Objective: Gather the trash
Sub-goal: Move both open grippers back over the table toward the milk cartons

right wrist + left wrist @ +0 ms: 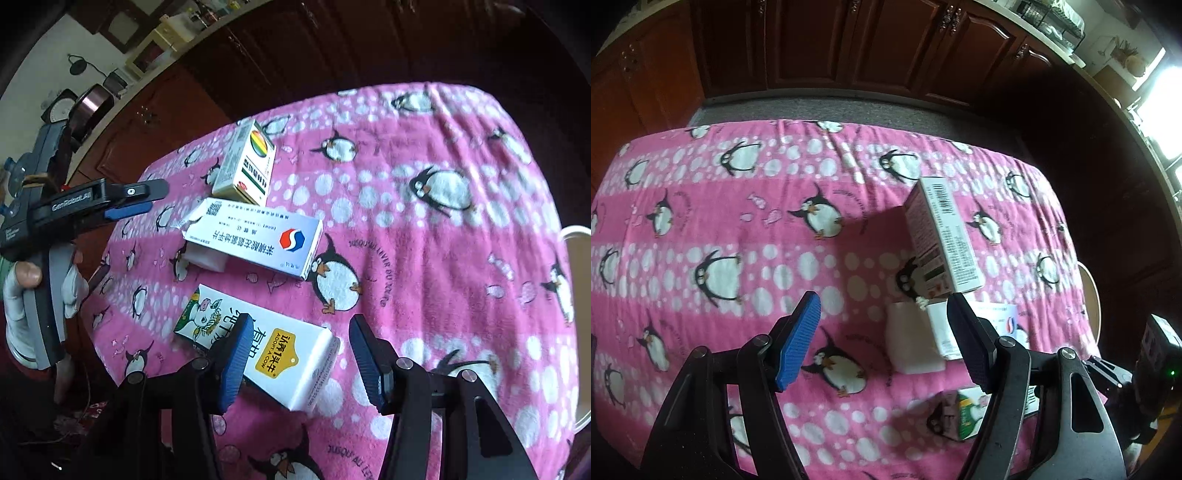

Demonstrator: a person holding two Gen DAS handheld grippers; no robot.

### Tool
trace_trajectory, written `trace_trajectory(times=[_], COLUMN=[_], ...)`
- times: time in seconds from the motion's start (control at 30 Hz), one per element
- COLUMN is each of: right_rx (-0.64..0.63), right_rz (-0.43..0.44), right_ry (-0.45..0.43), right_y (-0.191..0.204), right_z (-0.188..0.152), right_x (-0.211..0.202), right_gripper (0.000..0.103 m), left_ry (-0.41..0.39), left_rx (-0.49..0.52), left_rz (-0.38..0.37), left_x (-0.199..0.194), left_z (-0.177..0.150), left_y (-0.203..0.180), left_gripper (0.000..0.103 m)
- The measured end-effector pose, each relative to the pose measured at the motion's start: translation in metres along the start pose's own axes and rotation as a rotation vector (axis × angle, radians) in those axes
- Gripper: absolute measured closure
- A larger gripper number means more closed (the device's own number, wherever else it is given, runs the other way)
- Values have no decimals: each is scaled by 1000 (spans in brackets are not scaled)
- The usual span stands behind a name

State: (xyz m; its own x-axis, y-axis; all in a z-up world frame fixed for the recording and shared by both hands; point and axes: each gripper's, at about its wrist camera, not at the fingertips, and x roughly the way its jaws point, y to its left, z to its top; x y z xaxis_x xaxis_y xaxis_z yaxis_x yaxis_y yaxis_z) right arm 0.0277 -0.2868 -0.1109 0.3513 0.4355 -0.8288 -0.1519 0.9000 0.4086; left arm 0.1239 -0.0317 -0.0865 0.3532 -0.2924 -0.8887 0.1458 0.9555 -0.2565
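Observation:
On a pink penguin blanket lie three boxes in a row. Nearest is a milk carton with a yellow label, lying flat between the fingers of my right gripper. Its left pad overlaps the carton, the right pad stands clear of it, so the jaws are open. Beyond it lie a blue-and-white medicine box resting on a white block, then a box with a rainbow logo. My left gripper hovers open and empty above the white block.
A white-rimmed container sits off the blanket's right edge, also seen as a rim in the left wrist view. Dark wooden cabinets stand beyond the table. A gloved hand holds the left gripper's handle.

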Motion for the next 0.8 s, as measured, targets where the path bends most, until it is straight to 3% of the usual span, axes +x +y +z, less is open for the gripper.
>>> trace_trajectory(times=[0.13,0.47,0.8], right_rx=[-9,13,-154], right_rz=[11,6,34], right_ry=[-10,-24,39], right_y=[1,2,21], right_z=[-1,7,3], right_x=[-6,-1,13], right_gripper=[43,43,28], left_ry=[13,20,55], left_rx=[-2,-45,-48], left_rz=[-7,6,12], left_x=[6,9,12], left_z=[-3,-2,-15], left_y=[-3,6,15], left_gripper=[33,33,33])
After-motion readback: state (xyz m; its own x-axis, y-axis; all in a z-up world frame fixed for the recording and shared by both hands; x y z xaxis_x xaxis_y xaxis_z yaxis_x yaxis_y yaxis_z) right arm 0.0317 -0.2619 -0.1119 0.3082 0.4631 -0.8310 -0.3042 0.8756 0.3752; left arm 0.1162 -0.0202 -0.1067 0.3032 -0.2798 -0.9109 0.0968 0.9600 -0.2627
